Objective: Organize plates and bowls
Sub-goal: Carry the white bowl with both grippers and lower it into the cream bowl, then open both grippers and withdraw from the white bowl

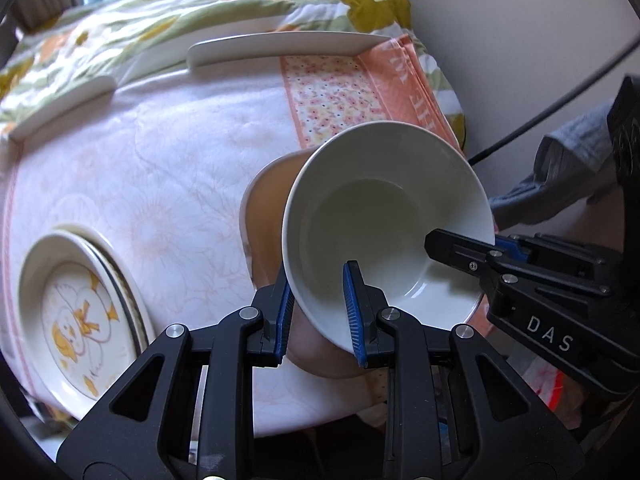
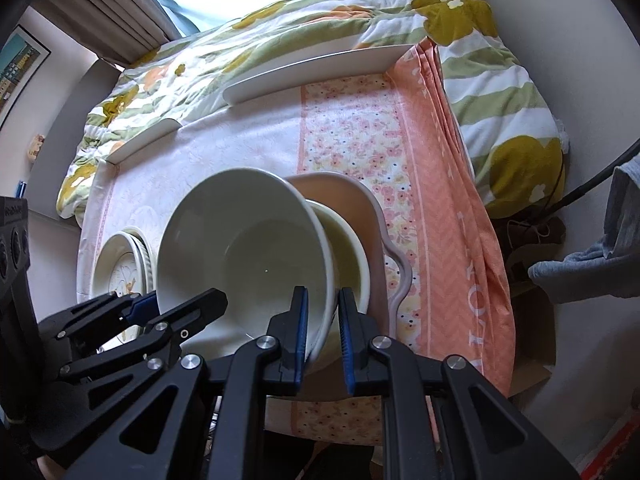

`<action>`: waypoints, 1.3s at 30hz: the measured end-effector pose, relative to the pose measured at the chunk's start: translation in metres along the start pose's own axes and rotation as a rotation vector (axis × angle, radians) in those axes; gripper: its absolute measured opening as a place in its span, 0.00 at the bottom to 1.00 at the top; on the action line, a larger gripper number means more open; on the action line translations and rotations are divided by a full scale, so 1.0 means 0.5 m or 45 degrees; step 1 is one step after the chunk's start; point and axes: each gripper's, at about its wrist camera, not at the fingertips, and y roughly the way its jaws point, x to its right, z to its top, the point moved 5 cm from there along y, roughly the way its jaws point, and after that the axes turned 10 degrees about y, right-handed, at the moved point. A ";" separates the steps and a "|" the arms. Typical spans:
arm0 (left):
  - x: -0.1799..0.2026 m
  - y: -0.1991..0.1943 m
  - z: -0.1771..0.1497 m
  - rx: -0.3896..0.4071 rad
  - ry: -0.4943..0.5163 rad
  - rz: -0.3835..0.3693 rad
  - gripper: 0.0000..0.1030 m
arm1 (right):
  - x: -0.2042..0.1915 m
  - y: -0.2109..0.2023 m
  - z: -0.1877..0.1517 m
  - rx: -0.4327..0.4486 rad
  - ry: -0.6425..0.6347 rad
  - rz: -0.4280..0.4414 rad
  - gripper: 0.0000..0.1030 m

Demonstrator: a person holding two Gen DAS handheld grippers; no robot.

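A plain white bowl (image 1: pixel 380 216) (image 2: pixel 248 248) hangs tilted between both grippers. My left gripper (image 1: pixel 319 316) (image 2: pixel 172 306) is shut on its left rim, one pad inside and one outside. On the opposite rim my right gripper (image 2: pixel 323 338) (image 1: pixel 486 244) is shut the same way. Right under the bowl, a second cream bowl (image 2: pixel 348 252) sits in a peach dish (image 2: pixel 340 192) (image 1: pixel 268 208) with a scalloped handle. Whether the two bowls touch is unclear. A stack of plates with a chick picture (image 1: pixel 76 320) (image 2: pixel 116 256) lies to the left.
A pink floral cloth (image 1: pixel 160 168) (image 2: pixel 352 132) covers the table. Two long white plates (image 1: pixel 280 46) (image 2: pixel 320 68) lie at its far edge, against a flowered quilt (image 2: pixel 500 92). A grey sleeve (image 1: pixel 560 176) (image 2: pixel 600 264) and a black cable (image 1: pixel 540 112) are on the right.
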 end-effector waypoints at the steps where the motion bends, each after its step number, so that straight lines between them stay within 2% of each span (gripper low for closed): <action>1: 0.001 0.002 0.002 0.000 0.014 0.007 0.21 | 0.003 0.000 0.000 0.001 0.004 -0.003 0.13; 13: 0.014 0.015 0.008 -0.010 0.101 0.052 0.21 | 0.010 0.003 -0.002 -0.007 0.015 -0.062 0.13; 17: 0.016 0.017 0.009 -0.018 0.134 0.110 0.21 | 0.011 0.000 -0.002 -0.004 0.016 -0.079 0.13; 22: 0.013 0.018 0.011 -0.016 0.137 0.111 0.21 | 0.006 0.000 -0.006 -0.005 -0.012 -0.122 0.13; 30: 0.012 0.015 0.010 -0.017 0.117 0.088 0.21 | 0.008 -0.002 -0.007 -0.013 -0.006 -0.100 0.13; 35: -0.003 -0.038 0.022 0.052 0.090 0.090 0.21 | 0.004 -0.048 0.002 0.049 -0.001 -0.032 0.13; 39: -0.021 -0.121 0.035 0.162 0.091 0.136 0.22 | -0.008 -0.109 0.014 0.121 -0.064 0.031 0.13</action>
